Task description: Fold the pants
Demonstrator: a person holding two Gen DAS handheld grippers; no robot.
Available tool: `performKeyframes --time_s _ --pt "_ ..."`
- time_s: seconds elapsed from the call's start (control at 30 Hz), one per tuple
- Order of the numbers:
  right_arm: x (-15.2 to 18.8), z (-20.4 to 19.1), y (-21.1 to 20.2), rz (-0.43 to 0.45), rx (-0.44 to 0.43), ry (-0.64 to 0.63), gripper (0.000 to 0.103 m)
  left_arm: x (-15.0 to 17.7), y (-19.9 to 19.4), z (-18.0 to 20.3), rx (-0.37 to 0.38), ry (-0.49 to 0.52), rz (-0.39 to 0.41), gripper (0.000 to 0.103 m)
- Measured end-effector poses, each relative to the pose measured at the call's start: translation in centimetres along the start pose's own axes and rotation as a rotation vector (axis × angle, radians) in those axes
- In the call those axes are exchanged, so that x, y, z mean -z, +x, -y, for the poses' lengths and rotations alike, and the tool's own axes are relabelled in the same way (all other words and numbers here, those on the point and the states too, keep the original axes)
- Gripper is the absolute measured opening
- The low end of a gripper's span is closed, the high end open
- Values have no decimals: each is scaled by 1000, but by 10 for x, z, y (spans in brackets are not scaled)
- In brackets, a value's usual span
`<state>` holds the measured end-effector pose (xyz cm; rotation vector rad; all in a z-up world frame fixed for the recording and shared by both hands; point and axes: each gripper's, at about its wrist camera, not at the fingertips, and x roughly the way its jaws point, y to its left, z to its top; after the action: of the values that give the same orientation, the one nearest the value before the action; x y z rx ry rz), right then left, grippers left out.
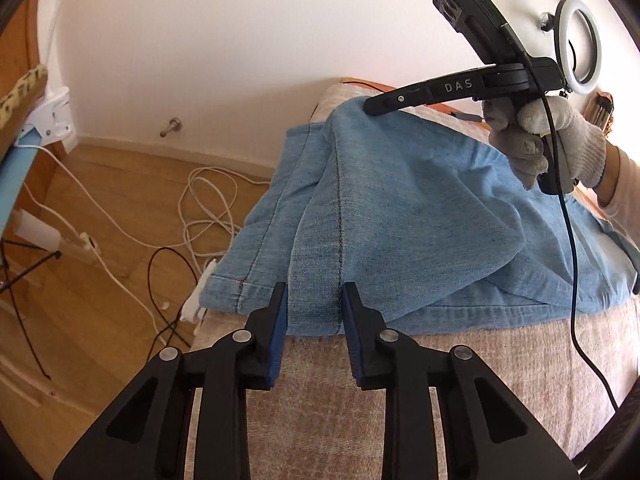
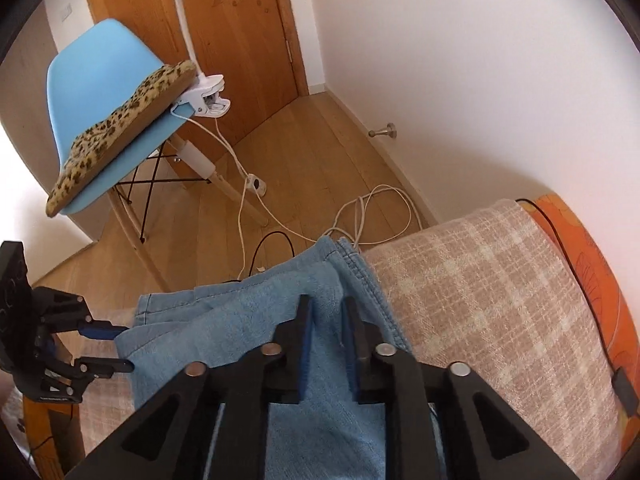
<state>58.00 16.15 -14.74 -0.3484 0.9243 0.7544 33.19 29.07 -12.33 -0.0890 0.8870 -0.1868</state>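
Observation:
Light blue denim pants (image 1: 400,208) lie across a beige checked blanket (image 1: 320,400) on a bed. My left gripper (image 1: 314,308) is at the near hem, its blue pads standing apart on either side of a flat strip of the leg, and I see no pinch. The right wrist view shows that gripper (image 2: 126,346) at the left edge of the pants (image 2: 240,320). My right gripper (image 2: 328,320) has a fold of denim bunched between its pads. In the left wrist view the cloth rises in a tent to the right gripper's tip (image 1: 370,106), which a gloved hand (image 1: 552,140) holds.
The bed's left edge drops to a wooden floor with white and black cables (image 1: 200,208). A light blue chair (image 2: 100,100) with a leopard-print cushion stands beyond. A ring light (image 1: 580,44) hangs at the far right. An orange cover (image 2: 592,260) shows past the blanket (image 2: 480,280).

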Motion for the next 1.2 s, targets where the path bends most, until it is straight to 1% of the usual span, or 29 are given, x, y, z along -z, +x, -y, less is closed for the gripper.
performKeyframes --time_s 0.07,0.13,0.2,0.27,0.3,0.33,0.4,0.43,0.47,0.53,0.57,0.6,0.63,0.67,0.7,0.77,0.8,0.83,0.87,0.93,0.97,1.03,1.1,1.17,1.2 --pt "-3 -9 -10 37 56 -47 8 -5 -9 3 8 -12 12 15" --pt "-8 -11 -26 83 74 -52 8 -14 -26 -1 54 -54 28 14" --pt "-16 -8 -43 142 47 -40 8 -28 -47 -5 75 -67 58 14" --pt "-25 -2 -51 175 17 -28 8 -42 -62 -12 115 -95 63 14" --pt "-29 2 -49 184 4 -20 8 -47 -67 -16 119 -110 71 14" --pt "-34 3 -42 179 8 -19 8 -52 -68 -18 102 -113 67 14" --pt "-36 2 -20 141 40 -36 8 -55 -53 -19 12 -77 18 14" --pt "-37 -2 -4 113 57 -47 8 -54 -39 -22 5 -92 -24 14" --pt "-34 -4 9 84 78 -61 8 -50 -24 -26 13 -112 -69 13" --pt "-27 -7 33 30 99 -81 9 -38 2 -29 -27 -108 -128 13" --pt "-24 -6 42 4 96 -73 14 -32 14 -28 -54 -84 -157 14" --pt "-22 -1 48 -20 74 -47 21 -26 24 -28 -83 -65 -172 17" --pt "-21 5 51 -33 53 -6 24 -20 29 -31 -89 -69 -173 19" --pt "-21 10 52 -32 16 32 31 -17 32 -35 -77 -88 -175 21" --pt "-22 15 51 -27 -24 63 33 -15 32 -39 -72 -109 -165 26" --pt "-27 22 50 -4 -48 101 33 -13 32 -46 -59 -137 -152 27" --pt "-31 25 51 -4 -42 116 33 -13 33 -48 -66 -138 -147 28" --pt "-32 27 52 -10 -19 130 33 -13 33 -50 -85 -137 -146 30" --pt "-33 27 53 -15 16 136 33 -14 34 -50 -124 -125 -143 38" --pt "-35 28 54 -29 89 132 33 -17 33 -49 -240 -94 -131 39" --pt "-35 28 50 -27 127 125 33 -18 32 -51 -269 -90 -119 39" --pt "-32 29 37 0 115 123 33 -19 23 -57 -276 -114 -91 39" --pt "-27 28 18 32 124 110 33 -19 15 -58 -255 -130 -69 39" --pt "-19 29 -3 55 137 108 33 -19 7 -54 -247 -124 -48 39" --pt "-14 30 -12 64 131 106 35 -19 5 -50 -243 -115 -44 39"
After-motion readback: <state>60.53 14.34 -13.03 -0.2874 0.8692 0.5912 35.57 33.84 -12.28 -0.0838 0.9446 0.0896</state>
